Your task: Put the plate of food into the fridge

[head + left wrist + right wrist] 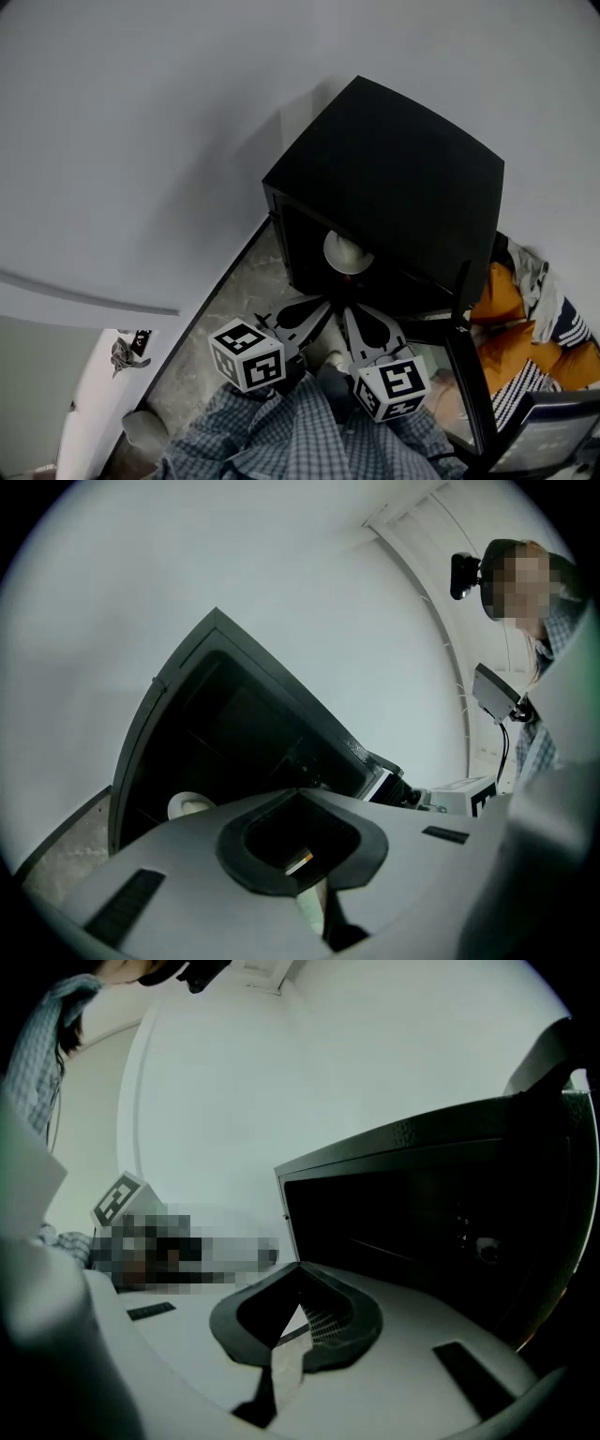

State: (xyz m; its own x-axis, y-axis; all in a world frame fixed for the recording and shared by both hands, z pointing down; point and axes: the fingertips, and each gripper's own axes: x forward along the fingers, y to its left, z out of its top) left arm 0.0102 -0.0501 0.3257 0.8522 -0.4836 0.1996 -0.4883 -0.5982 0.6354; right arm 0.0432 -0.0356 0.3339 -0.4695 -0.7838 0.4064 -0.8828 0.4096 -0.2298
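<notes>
Plate [347, 251] is sitting inside the fridge [394, 178], probably on a shelf; it's dark in there. You're holding the left hand-held gripper [319, 307] and right hand-held gripper [352, 314] just outside the fridge opening, both with jaws closed and empty. Placing looks done. Next is pushing the fridge door [466, 366] closed.

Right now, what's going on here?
A person holds two grippers in front of a small black fridge whose door is swung open. The plate sits inside the fridge. The left gripper and right gripper are outside the opening, fingers together, holding nothing.
</notes>
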